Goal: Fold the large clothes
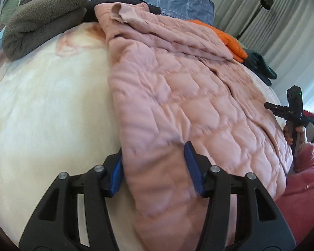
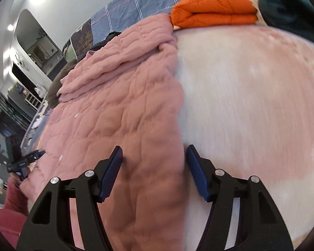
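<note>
A pink quilted padded jacket [image 1: 178, 87] lies spread on a cream and pale-pink fleecy blanket [image 1: 48, 108] that covers a bed, running from the upper middle of the left wrist view down to its lower edge.

The left gripper [image 1: 153, 167] tilts downward over the jacket's near left edge. Its blue-padded jaws stand apart, astride the hem. The left pad sits at the fabric's border, the right one on top of the quilting; neither visibly pinches the cloth, so the grip looks released.

The right gripper [image 2: 155, 170] also tilts downward, at the jacket's [image 2: 115, 108] opposite side edge. Its jaws are parted, with a fold of pink fabric between them, unclamped.

At the right edge of the left wrist view, a hand [image 1: 299, 136] in a pink sleeve holds the other tool's black handle.

A folded orange puffy garment [image 2: 213, 10] rests at the upper middle of the right wrist view, touching the jacket's far corner. A folded grey-brown fleece [image 1: 41, 25] sits at the upper left of the left wrist view.
</note>
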{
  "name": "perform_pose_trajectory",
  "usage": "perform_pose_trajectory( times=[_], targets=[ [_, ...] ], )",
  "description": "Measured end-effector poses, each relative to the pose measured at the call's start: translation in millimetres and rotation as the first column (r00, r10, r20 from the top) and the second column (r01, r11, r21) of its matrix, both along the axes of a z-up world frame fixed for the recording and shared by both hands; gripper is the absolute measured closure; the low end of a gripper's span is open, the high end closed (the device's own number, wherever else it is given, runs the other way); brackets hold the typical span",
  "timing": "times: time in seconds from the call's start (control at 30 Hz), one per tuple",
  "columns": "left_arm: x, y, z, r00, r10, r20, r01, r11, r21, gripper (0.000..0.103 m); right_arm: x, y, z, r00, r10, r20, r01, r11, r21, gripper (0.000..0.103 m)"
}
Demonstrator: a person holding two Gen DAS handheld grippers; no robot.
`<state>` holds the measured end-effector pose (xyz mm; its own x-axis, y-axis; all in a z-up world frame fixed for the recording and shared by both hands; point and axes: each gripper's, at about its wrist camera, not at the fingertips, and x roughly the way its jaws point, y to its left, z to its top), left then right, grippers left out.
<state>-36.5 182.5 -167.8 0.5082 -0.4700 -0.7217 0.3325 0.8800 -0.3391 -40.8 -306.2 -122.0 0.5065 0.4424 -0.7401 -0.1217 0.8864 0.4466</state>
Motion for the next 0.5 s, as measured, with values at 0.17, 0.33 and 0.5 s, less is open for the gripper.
perform_pose_trajectory(
  times=[0.17,0.33,0.5],
  targets=[
    [-21,3,0,1.0,0.002,-0.014,-0.002,0.998,-0.068,0.05,-28,-5,1,1.0,-0.013,0.009,0.012,0.999,0.047,0.039],
    [-41,7,3,1.0,0.017,-0.011,-0.018,0.994,-0.111,0.049,-52,-10,3,1.0,-0.022,0.016,0.02,0.992,0.125,0.039],
    [-60,2,4,1.0,0.006,-0.012,-0.007,0.995,-0.095,0.049,-71,-12,5,0.999,-0.023,0.034,0.017,0.986,0.165,0.039]
  ],
)
